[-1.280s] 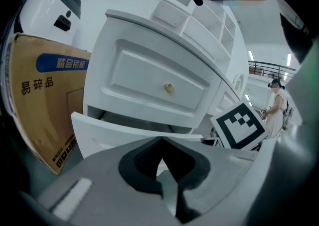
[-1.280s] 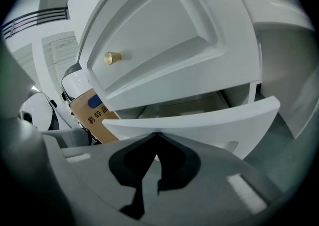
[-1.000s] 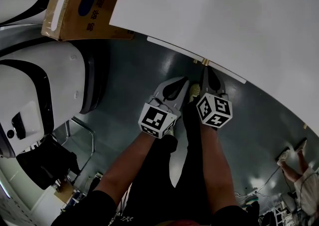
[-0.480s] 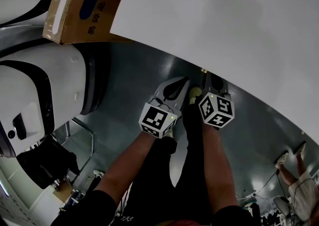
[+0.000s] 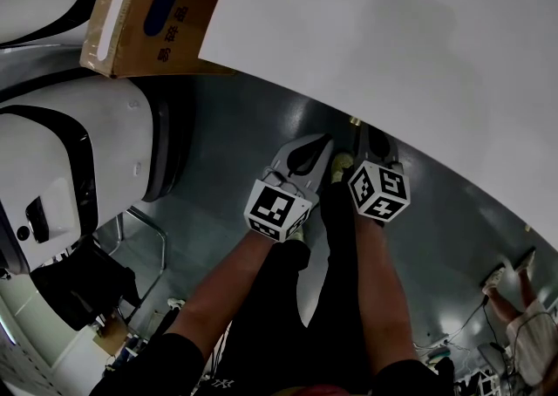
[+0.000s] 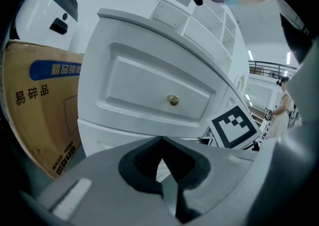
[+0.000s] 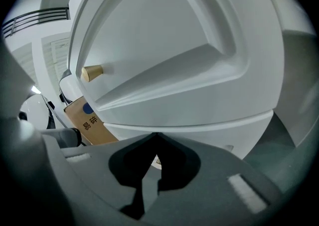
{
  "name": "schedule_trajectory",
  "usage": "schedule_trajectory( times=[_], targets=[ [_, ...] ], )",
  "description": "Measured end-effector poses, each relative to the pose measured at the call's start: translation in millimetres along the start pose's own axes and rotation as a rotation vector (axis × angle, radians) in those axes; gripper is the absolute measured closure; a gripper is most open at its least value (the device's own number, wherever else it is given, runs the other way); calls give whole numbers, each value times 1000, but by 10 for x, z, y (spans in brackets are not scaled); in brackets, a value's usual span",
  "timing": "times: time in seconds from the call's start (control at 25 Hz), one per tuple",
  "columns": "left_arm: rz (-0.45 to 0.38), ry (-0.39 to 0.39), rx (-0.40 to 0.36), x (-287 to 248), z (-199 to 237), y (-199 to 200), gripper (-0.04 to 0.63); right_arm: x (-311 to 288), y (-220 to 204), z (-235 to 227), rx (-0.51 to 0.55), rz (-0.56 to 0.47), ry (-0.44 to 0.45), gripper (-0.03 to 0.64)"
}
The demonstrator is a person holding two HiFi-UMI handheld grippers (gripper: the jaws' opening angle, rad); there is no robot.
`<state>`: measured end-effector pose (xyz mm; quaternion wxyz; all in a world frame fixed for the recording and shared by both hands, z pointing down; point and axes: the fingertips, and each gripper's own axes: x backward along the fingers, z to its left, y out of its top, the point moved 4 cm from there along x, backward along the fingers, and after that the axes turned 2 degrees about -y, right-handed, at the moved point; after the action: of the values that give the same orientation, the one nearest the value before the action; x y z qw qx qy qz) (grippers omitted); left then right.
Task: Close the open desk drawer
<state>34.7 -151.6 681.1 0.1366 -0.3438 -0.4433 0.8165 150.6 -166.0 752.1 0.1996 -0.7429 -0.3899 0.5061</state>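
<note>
The white drawer front (image 6: 149, 85) with its small brass knob (image 6: 173, 100) faces both grippers under the white desk top (image 5: 392, 37). In the head view the knob (image 5: 355, 120) peeks out at the desk edge, and no drawer front shows past that edge. My right gripper (image 5: 364, 134) is shut and empty, its tips right at the drawer front (image 7: 164, 56), below and to the right of the knob (image 7: 92, 72). My left gripper (image 5: 321, 145) is shut and empty too, held beside the right one, a little back from the drawer.
A cardboard box (image 5: 148, 10) stands left of the desk, also seen in both gripper views as the box (image 6: 40, 115) and box (image 7: 87, 123). A large white and black machine (image 5: 61, 167) stands at the left. The dark floor (image 5: 227, 150) and the person's legs lie below.
The white strip of the drawer front that stuck out from under the desk edge a second ago no longer shows. Both grippers have edged slightly forward toward the desk.
</note>
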Motion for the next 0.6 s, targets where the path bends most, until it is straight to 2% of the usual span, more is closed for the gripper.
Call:
schedule_trajectory(
  times=[0.32,0.6],
  targets=[
    [-13,-5,-12,267,-156,218,595,338,123,207,32,-11,9,595],
    [-42,-18,-33,623,-397,620,595,874,360,537,68,-34,33,595]
  ],
)
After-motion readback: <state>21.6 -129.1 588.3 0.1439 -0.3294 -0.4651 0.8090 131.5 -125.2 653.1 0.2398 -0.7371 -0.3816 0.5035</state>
